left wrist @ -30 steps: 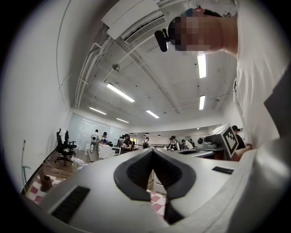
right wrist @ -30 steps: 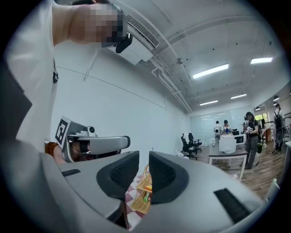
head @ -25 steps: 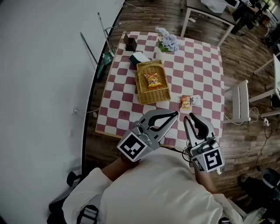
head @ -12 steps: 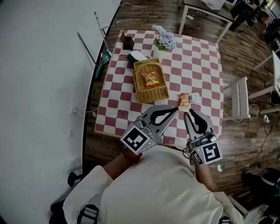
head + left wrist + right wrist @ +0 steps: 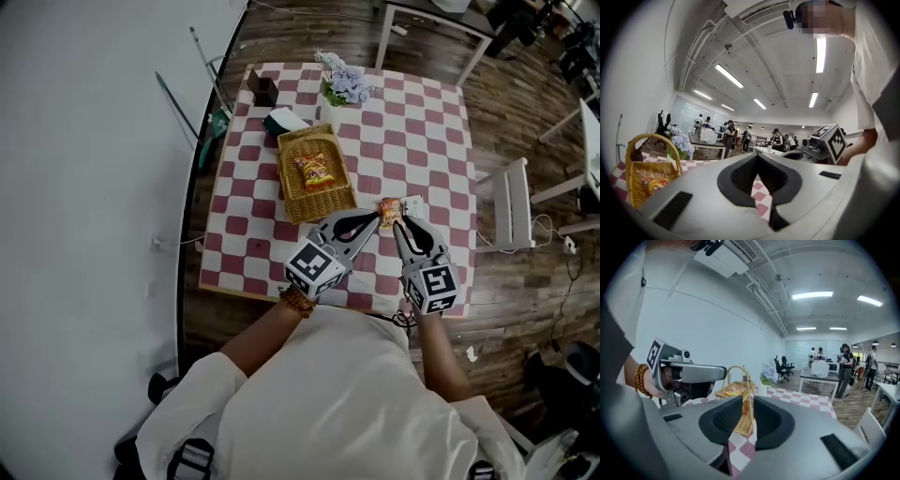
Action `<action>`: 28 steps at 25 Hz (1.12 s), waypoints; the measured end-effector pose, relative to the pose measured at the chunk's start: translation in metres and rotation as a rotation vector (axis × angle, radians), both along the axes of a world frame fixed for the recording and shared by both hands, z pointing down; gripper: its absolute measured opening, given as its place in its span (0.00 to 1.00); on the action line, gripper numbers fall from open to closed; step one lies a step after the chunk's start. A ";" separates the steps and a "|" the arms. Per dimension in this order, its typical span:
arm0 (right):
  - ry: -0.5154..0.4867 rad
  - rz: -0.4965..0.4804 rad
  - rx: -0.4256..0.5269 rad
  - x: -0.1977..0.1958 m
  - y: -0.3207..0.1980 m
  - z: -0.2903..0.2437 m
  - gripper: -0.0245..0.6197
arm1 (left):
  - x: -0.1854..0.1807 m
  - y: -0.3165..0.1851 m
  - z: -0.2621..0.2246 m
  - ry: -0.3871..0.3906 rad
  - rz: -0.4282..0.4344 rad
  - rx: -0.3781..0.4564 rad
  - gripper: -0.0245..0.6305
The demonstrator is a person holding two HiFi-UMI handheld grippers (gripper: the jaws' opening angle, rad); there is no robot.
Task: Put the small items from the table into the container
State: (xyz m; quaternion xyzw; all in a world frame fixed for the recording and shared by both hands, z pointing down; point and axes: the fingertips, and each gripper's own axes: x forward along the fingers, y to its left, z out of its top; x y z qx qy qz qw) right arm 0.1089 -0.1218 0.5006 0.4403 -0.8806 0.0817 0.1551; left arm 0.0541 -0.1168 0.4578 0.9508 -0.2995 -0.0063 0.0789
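A wicker basket (image 5: 292, 195) with one snack packet (image 5: 317, 171) in it stands mid-table on the checked cloth. Right of it lie a small orange packet (image 5: 389, 212) and a white packet (image 5: 414, 207). My left gripper (image 5: 373, 221) is shut and empty, its tips just left of the orange packet. My right gripper (image 5: 401, 231) sits just short of both packets, its jaws opening with nothing gripped. In the right gripper view the orange packet (image 5: 748, 420) shows through the gap of that gripper (image 5: 747, 404), with the basket (image 5: 736, 391) behind. The left gripper view shows its closed tips (image 5: 757, 157) and the basket (image 5: 635, 187).
A vase of pale flowers (image 5: 339, 84), a dark box (image 5: 262, 88) and a green-and-white item (image 5: 284, 120) stand at the table's far side. A white chair (image 5: 511, 202) is right of the table. The wall runs along the left. People stand far back (image 5: 846, 366).
Both grippers have come down and forward from over the near table edge to beside the two packets. The right jaws stand a little wider.
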 end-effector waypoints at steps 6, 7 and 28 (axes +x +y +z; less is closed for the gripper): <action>0.094 0.033 -0.171 0.018 -0.030 0.095 0.19 | 0.019 -0.031 0.098 -0.082 0.004 -0.160 0.08; 0.108 0.037 -0.202 0.020 -0.034 0.111 0.19 | 0.022 -0.035 0.114 -0.088 0.006 -0.192 0.08; 0.279 0.071 -0.594 0.046 -0.073 0.316 0.33 | 0.042 -0.061 0.278 -0.236 -0.001 -0.508 0.08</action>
